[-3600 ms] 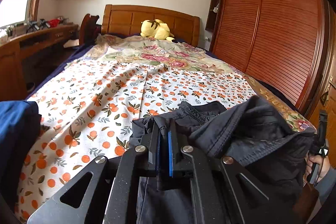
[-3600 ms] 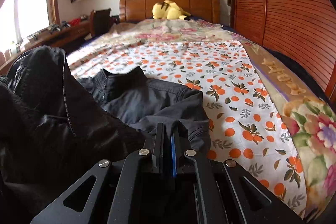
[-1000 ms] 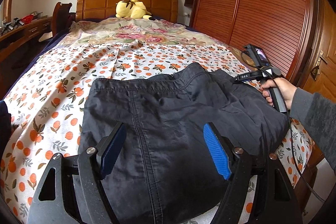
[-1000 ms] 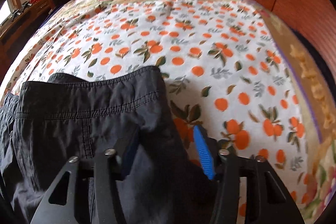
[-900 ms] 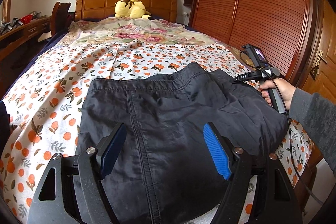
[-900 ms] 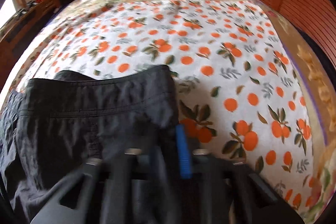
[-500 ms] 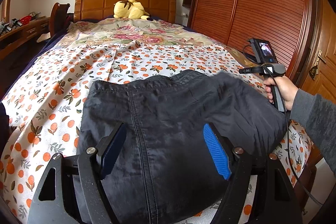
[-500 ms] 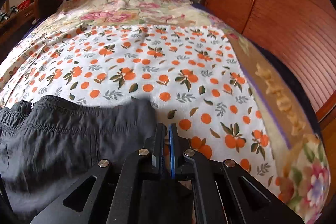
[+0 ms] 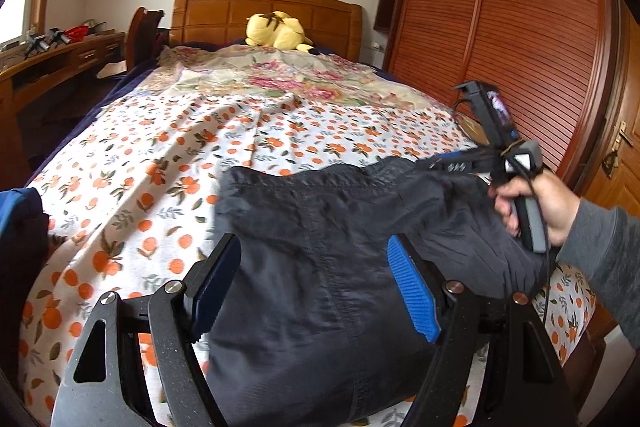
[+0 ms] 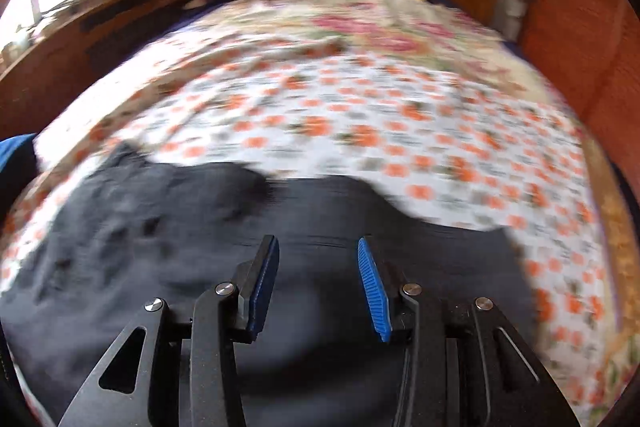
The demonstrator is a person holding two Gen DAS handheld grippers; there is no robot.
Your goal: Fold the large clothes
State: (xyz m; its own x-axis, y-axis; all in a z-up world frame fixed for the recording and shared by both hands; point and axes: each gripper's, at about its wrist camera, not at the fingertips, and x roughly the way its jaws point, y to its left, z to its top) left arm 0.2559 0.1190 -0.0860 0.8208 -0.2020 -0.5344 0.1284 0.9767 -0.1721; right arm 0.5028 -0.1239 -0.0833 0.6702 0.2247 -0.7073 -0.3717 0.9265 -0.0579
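Bed point(image 9: 192, 131) with orange-dot sheet fills room; yellow plush point(image 9: 276, 31) by headboard. Dark pants point(image 9: 320, 267) lie at near end, bottom edge cut off. Right view blurry — pants point(image 10: 280, 267) just dark patch. Left gripper point(image 9: 314, 283) jaws wide apart over pants, nothing pinched. Right gripper point(image 10: 318, 279) jaws just opened, apart, nothing between. Hand point(image 9: 536, 203) holds its handle — small screen too tiny to read. No readable writing.

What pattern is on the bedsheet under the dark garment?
White bedsheet printed with oranges and green leaves; sharpest in the left wrist view. The dark garment lies on it.
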